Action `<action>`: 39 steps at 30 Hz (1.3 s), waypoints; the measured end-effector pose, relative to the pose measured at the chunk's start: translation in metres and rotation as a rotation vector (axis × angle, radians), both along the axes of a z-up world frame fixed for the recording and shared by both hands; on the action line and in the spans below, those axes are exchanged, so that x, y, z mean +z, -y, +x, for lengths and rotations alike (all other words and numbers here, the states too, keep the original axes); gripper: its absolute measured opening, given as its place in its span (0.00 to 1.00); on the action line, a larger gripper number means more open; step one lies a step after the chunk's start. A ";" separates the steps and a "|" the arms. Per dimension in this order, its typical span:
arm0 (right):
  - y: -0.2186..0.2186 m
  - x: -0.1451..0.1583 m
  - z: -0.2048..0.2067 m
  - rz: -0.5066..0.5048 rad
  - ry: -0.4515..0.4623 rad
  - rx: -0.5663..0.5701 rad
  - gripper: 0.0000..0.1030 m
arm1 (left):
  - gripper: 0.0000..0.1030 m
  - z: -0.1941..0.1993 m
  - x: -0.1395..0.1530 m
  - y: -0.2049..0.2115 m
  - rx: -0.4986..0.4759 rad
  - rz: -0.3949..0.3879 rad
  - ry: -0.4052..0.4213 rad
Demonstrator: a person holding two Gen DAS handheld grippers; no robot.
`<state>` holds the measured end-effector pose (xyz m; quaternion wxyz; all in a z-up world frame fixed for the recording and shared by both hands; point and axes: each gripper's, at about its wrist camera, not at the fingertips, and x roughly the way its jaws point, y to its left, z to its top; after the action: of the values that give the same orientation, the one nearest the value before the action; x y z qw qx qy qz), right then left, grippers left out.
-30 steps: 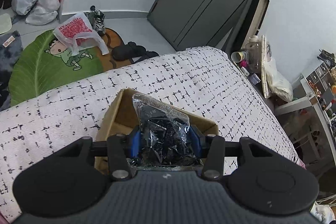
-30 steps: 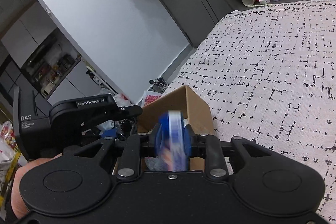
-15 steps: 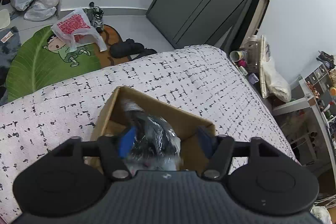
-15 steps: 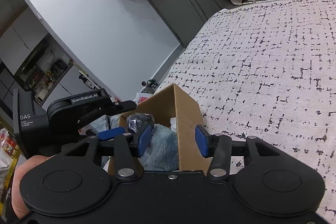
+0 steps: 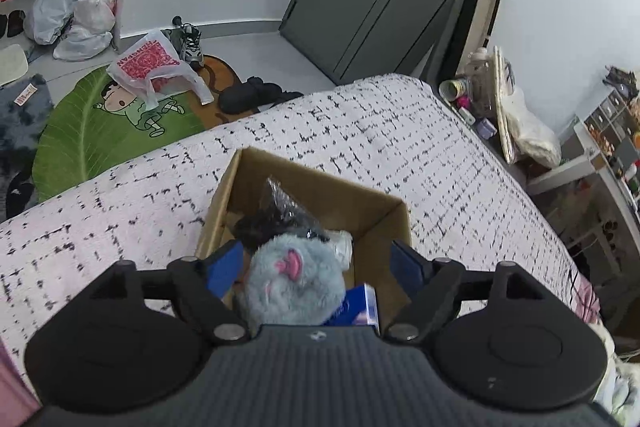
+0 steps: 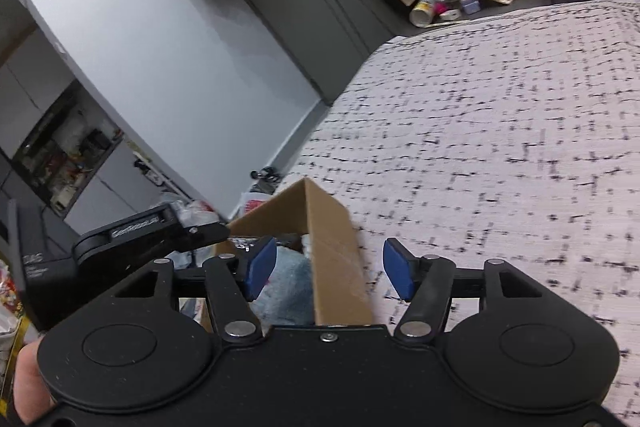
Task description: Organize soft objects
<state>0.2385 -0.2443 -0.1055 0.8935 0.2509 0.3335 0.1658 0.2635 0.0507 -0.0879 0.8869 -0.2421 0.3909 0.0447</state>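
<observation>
Progress looks well advanced: the cardboard box near the front edge of the bed already holds a grey plush toy, a dark bundle in clear plastic behind it toward the box's far wall, and a blue packet at the near right corner. The left gripper hangs over the box with its jaws opening, and nothing is pressed between the blue pads, though the plush lies below the gap. The right gripper is likewise opening and empty, straddling the box's right wall, one pad inside and one over the bedspread. Judging from these frames, both loads have been let go into the box, and what remains depends on soft things out of sight; the bedspread in view carries none. The left wrist view alone looks down into the box and shows its contents, plus the green rug and bags on the floor beyond the bed's far edge. The right wrist view alone shows the other tool from the side and part of a hand gripping it, but only a sliver of blue-grey plush inside.
</observation>
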 end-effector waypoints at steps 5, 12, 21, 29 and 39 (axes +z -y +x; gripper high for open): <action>0.012 0.013 -0.009 -0.024 0.007 -0.031 0.71 | 0.79 -0.014 0.011 0.013 -0.006 0.052 -0.025; 0.037 0.032 -0.025 -0.038 0.027 -0.074 0.84 | 0.84 -0.044 0.028 0.032 -0.035 0.076 -0.030; 0.061 0.046 -0.053 -0.070 0.051 -0.071 0.94 | 0.87 -0.081 0.059 0.052 -0.051 0.122 -0.004; 0.074 0.053 -0.081 -0.074 0.074 -0.063 1.00 | 0.87 -0.111 0.072 0.065 -0.075 0.154 -0.012; 0.089 0.057 -0.110 -0.079 0.094 -0.052 1.00 | 0.87 -0.148 0.089 0.074 -0.122 0.218 0.007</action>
<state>0.1284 -0.3335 -0.0487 0.9213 0.2158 0.2911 0.1410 0.1158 -0.0234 0.0016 0.9103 -0.1201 0.3948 0.0322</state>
